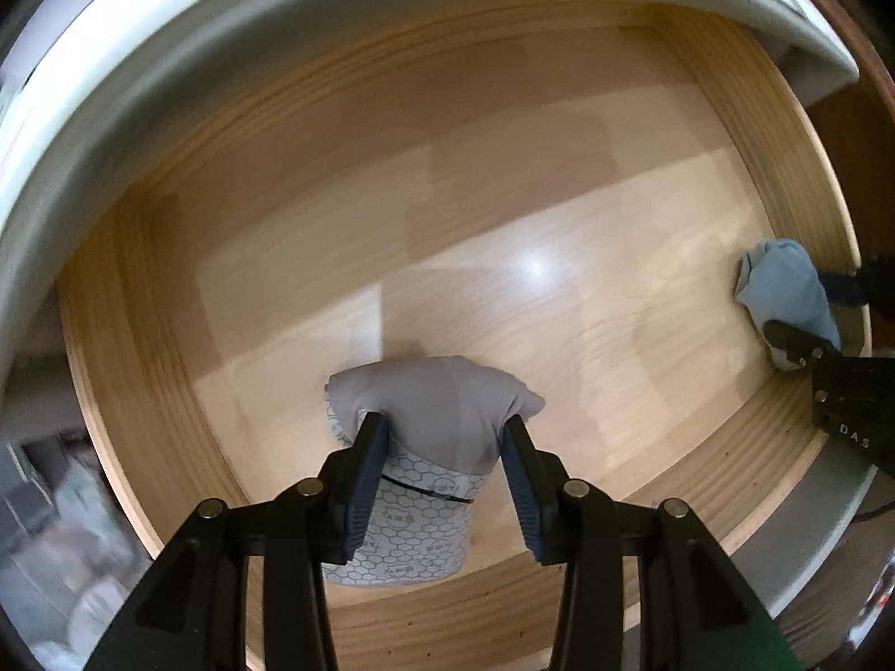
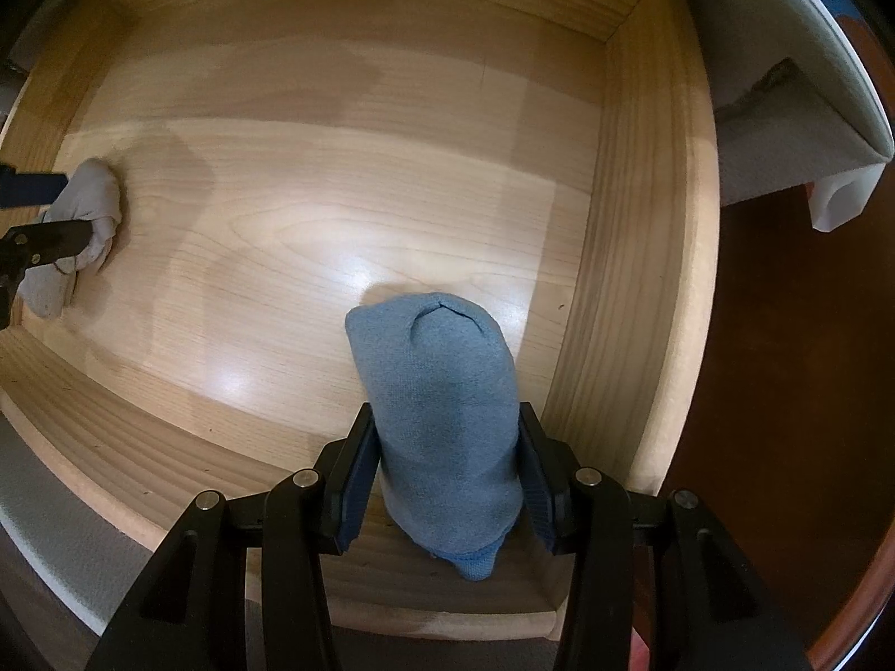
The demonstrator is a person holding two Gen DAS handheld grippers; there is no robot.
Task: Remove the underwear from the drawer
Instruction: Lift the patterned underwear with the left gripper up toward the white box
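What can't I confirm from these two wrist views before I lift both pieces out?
- Left wrist view: lower part of the grey underwear is hidden behind the left gripper; the room at lower left is blurred.
- Right wrist view: underside of the blue underwear is hidden by the right gripper.
- Both views: the near front of the drawer is cut off by the frame edge and gripper bodies.
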